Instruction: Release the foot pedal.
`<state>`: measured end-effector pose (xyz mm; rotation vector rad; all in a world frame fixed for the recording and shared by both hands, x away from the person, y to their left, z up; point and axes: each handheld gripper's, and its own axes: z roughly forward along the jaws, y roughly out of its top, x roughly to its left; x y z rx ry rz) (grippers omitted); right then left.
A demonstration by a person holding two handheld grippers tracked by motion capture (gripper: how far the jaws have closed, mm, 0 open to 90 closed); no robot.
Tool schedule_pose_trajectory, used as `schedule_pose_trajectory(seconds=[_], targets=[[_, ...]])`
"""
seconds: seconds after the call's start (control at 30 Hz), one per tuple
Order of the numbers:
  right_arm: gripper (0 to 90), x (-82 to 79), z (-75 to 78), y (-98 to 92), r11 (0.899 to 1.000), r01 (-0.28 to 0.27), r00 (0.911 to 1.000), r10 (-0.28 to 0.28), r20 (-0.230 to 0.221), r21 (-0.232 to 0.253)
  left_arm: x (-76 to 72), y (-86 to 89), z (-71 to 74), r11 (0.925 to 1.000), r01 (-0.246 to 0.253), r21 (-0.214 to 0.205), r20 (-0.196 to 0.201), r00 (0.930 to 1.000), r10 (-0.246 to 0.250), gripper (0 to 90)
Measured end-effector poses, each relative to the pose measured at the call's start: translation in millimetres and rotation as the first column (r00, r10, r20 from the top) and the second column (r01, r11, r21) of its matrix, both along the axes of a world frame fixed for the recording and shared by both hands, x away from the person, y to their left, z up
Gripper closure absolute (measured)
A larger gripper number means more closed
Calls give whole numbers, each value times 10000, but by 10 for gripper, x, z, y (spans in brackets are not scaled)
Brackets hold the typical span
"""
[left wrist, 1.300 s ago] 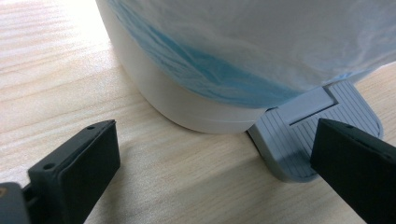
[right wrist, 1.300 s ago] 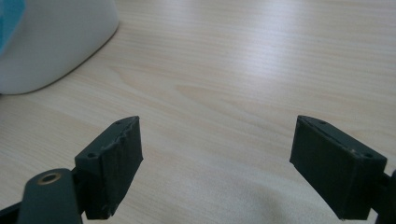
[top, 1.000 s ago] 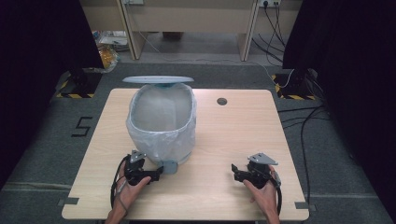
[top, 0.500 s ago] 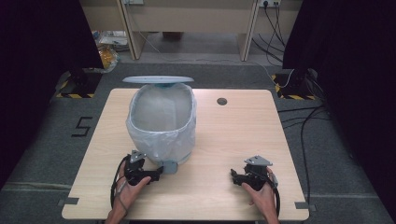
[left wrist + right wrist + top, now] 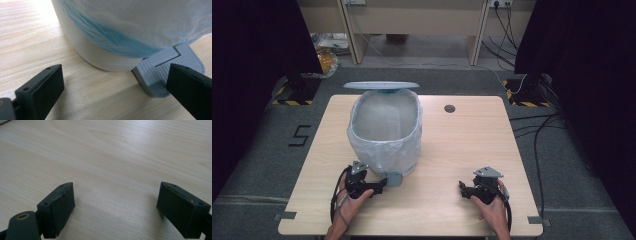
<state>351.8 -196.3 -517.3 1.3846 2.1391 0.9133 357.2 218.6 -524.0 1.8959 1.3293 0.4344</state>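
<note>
Wooden table: pale laminate top, bearing all items below. Pedal bin: white body lined with a translucent white bag over a blue one, standing directly ahead of the left gripper, well apart from the right gripper and off to its left. Bin lid: grey-blue disc, raised at the far side of the bin, beyond the left gripper. Left gripper: black, held in the person's left hand, jaws spread wide and holding nothing; one jaw just beside the pedal, the other toward the bin's base. Right gripper: black with grey plate on top, held in the right hand, jaws spread wide over bare tabletop, holding nothing. Foot pedal: grey, ribbed, projecting from the bin's base on the side nearest the left gripper, partly behind that gripper's right-hand jaw in the left gripper view.
</note>
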Motion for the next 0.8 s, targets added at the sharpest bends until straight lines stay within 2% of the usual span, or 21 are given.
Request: schedule_pose_trajectory(seconds=[0.13,0.27,0.4,0.6,0.73,0.8], targets=[[142,-1,-1,4,10000,21,10000,-21,-9,7,-5,-2,2,10000,-25,29,35,10000,25,6],[142,1,0,1,10000,0,10000,0,-4,-4,0,7,2,9999,-18,-127,-2,10000,18,5],[141,0,-1,4,10000,16,10000,-16,-9,6,-13,-1,5,9997,50,-236,164,9999,-46,21],[141,0,-1,5,10000,23,10000,-23,-11,8,-17,9,11,9989,68,-474,169,9998,-60,33],[141,0,-1,5,10000,24,10000,-24,-10,3,-34,1,37,9992,97,-382,329,9994,-84,48],[141,0,-1,5,10000,25,10000,-25,-15,4,-42,10,51,9988,91,-484,393,9992,-72,48]])
